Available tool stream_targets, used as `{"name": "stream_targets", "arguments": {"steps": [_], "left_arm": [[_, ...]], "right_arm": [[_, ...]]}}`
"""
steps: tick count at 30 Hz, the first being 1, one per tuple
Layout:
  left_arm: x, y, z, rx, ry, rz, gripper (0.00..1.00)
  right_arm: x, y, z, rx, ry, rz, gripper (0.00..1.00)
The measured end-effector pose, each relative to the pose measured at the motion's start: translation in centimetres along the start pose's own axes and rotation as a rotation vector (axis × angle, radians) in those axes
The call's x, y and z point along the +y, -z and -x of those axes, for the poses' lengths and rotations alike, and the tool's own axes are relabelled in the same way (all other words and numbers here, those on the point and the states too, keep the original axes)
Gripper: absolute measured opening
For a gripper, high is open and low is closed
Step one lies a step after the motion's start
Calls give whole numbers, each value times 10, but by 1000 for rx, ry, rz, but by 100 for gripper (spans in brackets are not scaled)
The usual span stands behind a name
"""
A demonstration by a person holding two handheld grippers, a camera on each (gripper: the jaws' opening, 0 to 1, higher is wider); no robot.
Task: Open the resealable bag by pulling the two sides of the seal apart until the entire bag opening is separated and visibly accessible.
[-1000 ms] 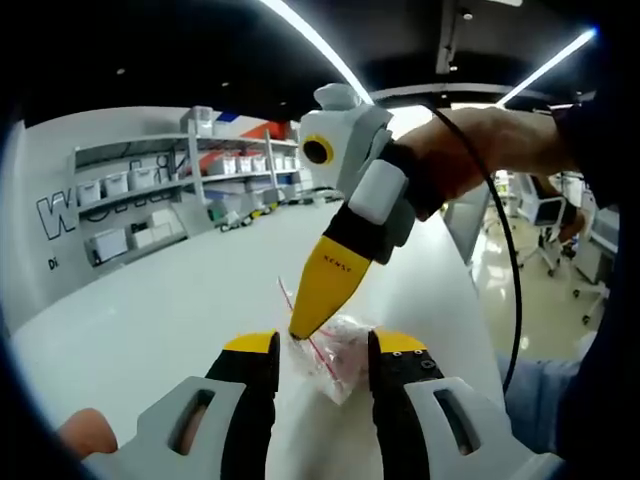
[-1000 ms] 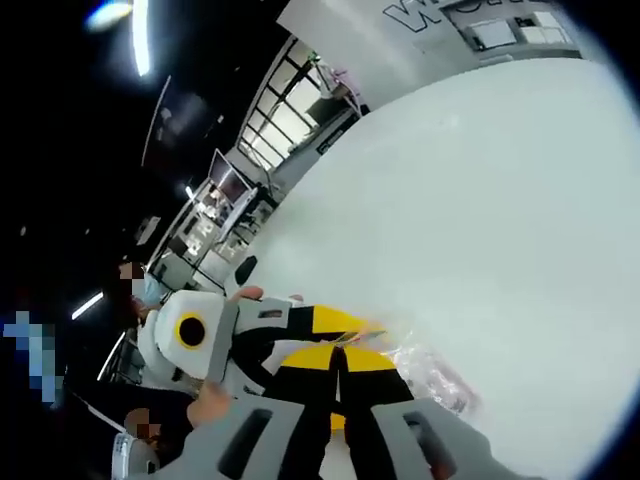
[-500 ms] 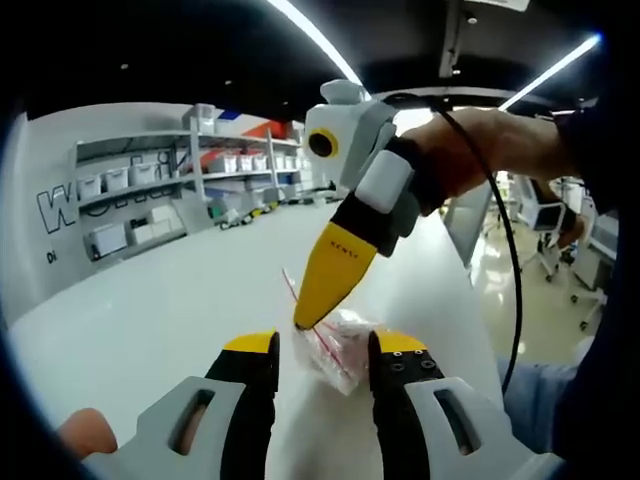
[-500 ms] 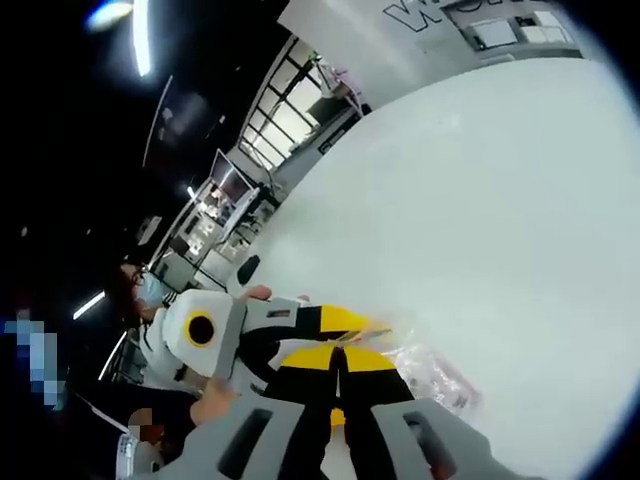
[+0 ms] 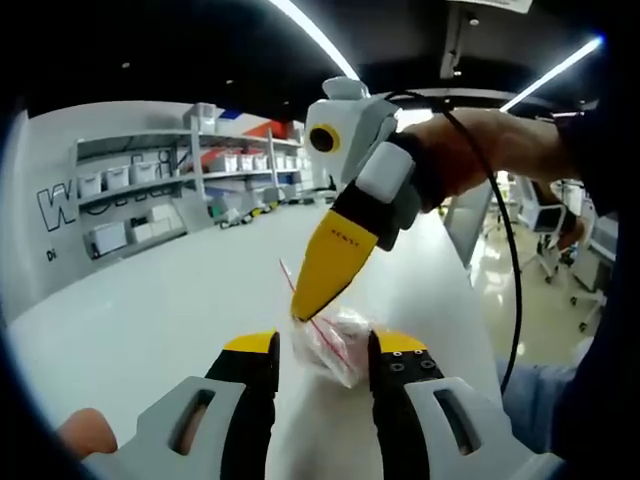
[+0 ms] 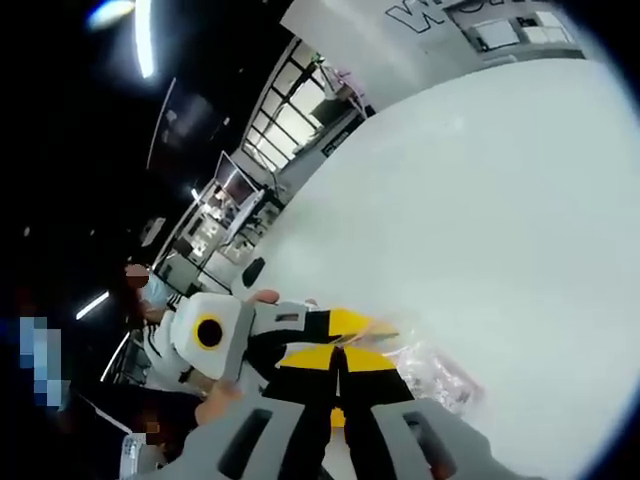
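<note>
We see a large workshop room with a dark ceiling crossed by strip lights (image 5: 320, 40), grey wall shelving (image 5: 180, 190) stacked with white bins, and part of a big wall word that is cut off by the edge of the left gripper view, so we cannot read it. In the right gripper view the far side of the room shows glass partitions (image 6: 290, 120) and benches, too small and dim to make out.

A wide white surface (image 5: 150, 310) runs through both views, and it is bare around the work.

In the left gripper view the right gripper (image 5: 303, 312) comes in from above, held by a hand (image 5: 480, 150) with a black cable (image 5: 510, 270) trailing off it. Its yellow fingers are pressed together, and their tip meets the top of the bag (image 5: 330, 340) at the red seal line; we judge them clamped on that edge, though the contact point is tiny. The left gripper (image 5: 320, 355) has its fingers apart, with the clear crumpled bag between them; we cannot tell whether either one touches it.

In the right gripper view the right gripper (image 6: 340, 360) shows closed yellow tips, the left gripper (image 6: 375, 327) reaches in from the left, and the bag (image 6: 435, 375) lies just beside the tips, half hidden and blurred. Its contents are unclear.
</note>
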State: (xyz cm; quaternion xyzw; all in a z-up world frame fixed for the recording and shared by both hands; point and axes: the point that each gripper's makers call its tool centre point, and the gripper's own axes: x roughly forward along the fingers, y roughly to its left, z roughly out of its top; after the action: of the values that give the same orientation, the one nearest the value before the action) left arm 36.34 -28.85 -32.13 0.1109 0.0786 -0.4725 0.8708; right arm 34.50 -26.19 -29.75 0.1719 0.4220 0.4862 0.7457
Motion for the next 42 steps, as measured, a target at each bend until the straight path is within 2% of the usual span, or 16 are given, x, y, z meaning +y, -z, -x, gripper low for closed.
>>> {"name": "stream_targets", "arguments": {"steps": [16,24,30,35,42], "left_arm": [[1,1,1,-1,6,16,35],[0,5,1,12,7,18,36],[0,5,2,16,11,21,36],[0,3,10,15,23,30,37],[1,2,30,10,48,54,38]], "right_arm": [[16,-9,9,-47,-66,16,0],[8,-11,13,-55,-69,-6,0],[13,-13,19,-63,-90,-3,0],[16,-8,22,-52,-135,13,0],[9,-7,26,-67,-124,14,0]]}}
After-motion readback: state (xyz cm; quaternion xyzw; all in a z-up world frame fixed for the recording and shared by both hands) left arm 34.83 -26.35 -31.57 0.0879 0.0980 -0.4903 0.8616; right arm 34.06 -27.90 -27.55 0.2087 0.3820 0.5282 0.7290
